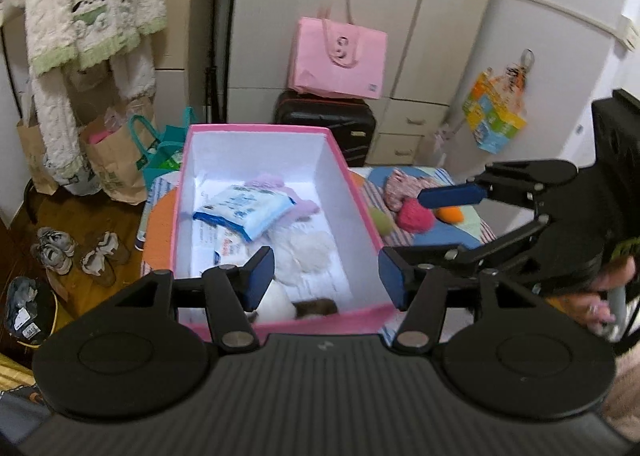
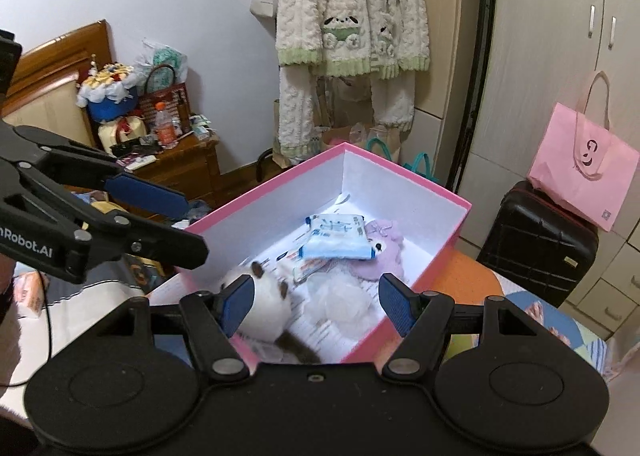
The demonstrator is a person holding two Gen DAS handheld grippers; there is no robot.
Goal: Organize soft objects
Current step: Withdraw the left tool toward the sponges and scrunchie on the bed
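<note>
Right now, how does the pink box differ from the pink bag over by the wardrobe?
The pink box lies open with white inner walls; the pink bag is pink outside, with long handles. The pink box holds soft things and sits on the table; the pink bag rests atop a black suitcase. Both are pink.

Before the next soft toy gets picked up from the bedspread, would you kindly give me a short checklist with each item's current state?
1. Left gripper open, nothing between its fingers: ok.
2. Right gripper open, nothing held: ok.
3. Pink box open on top, with bare floor left for more: ok.
4. Toys waiting outside: pink knitted toy, orange toy and patterned toy lie right of the box: ok.
5. White plush fully inside the box: ok.
6. Path to those toys unobstructed: cannot tell.
</note>
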